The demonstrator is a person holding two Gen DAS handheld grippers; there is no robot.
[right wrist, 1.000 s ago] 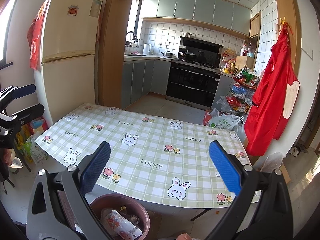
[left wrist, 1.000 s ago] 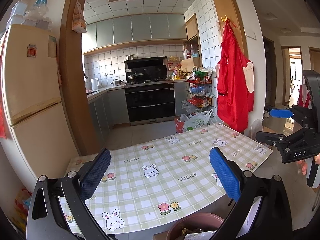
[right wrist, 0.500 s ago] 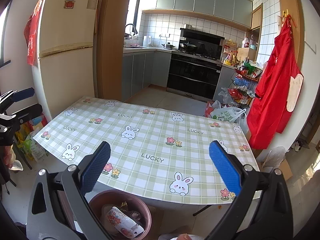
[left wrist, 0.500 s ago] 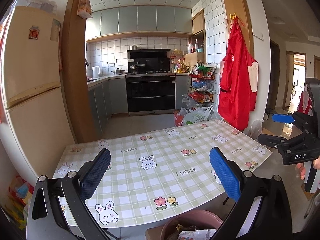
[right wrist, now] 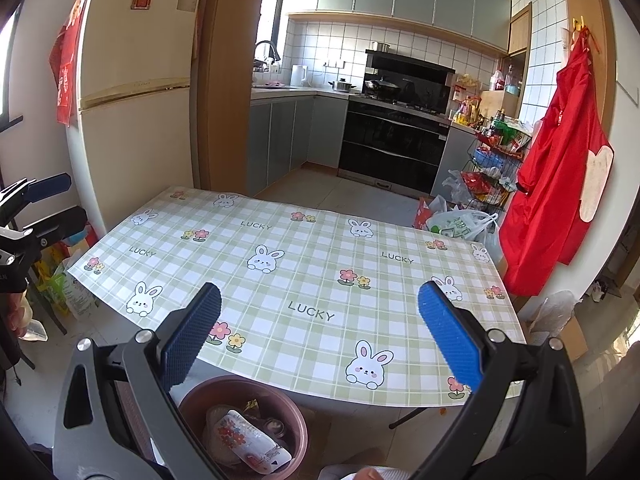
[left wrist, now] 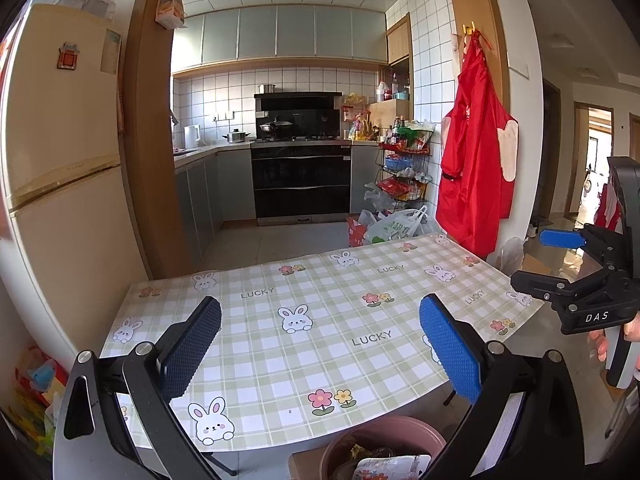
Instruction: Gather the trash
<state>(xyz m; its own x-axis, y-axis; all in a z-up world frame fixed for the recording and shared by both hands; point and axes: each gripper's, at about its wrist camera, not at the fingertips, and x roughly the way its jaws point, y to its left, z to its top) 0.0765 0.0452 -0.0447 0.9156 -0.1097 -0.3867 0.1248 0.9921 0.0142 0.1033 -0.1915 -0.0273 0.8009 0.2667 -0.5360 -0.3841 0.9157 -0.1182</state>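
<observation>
Trash bin: a round dusty-pink plastic bin stands on the floor against the near edge of the table, directly below and in front of both claws; in the right wrist view it sits low and left of centre, in the left wrist view low and right of centre.
Trash: a flattened white snack wrapper with red print lies inside the bin on top of darker scraps, its long axis running from near right to far left; it is already collected.
Right gripper: the black two-finger claw with blue ribbed pads hovers above the near table edge, spread wide, holding and touching nothing.
Left gripper: the matching black claw with blue pads hovers at a similar height, spread equally wide, holding and touching nothing.
Nearer hand: cannot tell from these views, as the bin lies between the two.
Table: a rectangular top under a green-and-white checked oilcloth printed with rabbits, flowers and "LUCKY" stretches away beyond the bin; no loose trash shows on it.
Judgement: the task looks complete or nearly so; any next pick lies off the table.
Far field: a red apron hangs on the right wall, and a cream two-door refrigerator stands far left.
</observation>
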